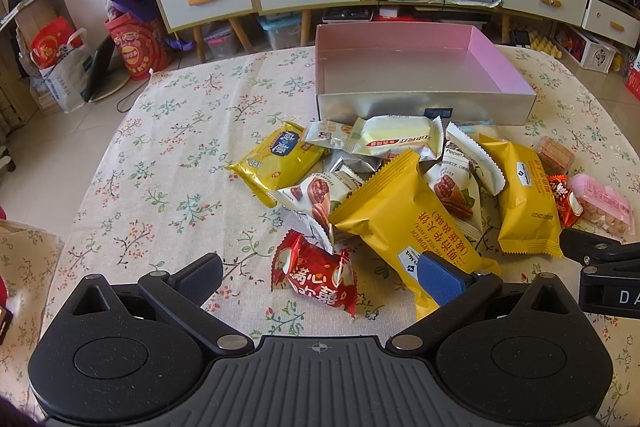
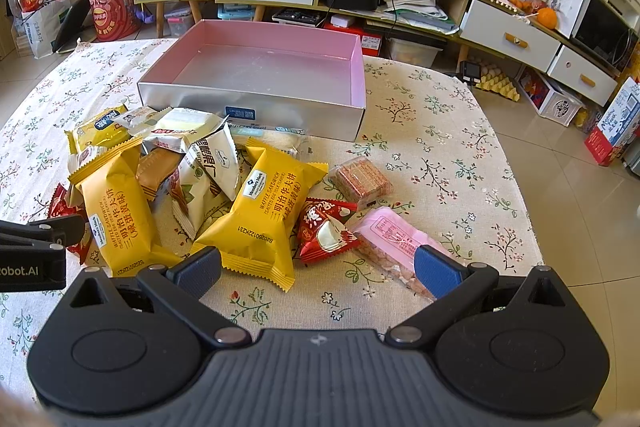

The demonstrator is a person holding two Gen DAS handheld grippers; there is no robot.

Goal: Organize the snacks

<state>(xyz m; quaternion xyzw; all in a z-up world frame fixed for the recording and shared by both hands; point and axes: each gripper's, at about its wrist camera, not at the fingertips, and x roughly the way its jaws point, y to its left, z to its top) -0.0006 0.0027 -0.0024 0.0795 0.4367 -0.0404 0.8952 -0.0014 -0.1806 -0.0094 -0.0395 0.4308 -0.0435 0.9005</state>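
Box: the pink-lined box (image 2: 256, 67) is sitting empty behind the heap, waiting to take the snacks
Snacks: the packets are lying loose on the tablecloth (image 1: 160, 155), none boxed yet
Left gripper (image 1: 320, 277): jaws are standing apart, bracketing the red packet (image 1: 316, 277), likely the first pick
Right gripper (image 2: 318, 267): jaws are gaping, empty, hovering near the yellow waffle pack (image 2: 260, 219) and pink bag (image 2: 394, 243)
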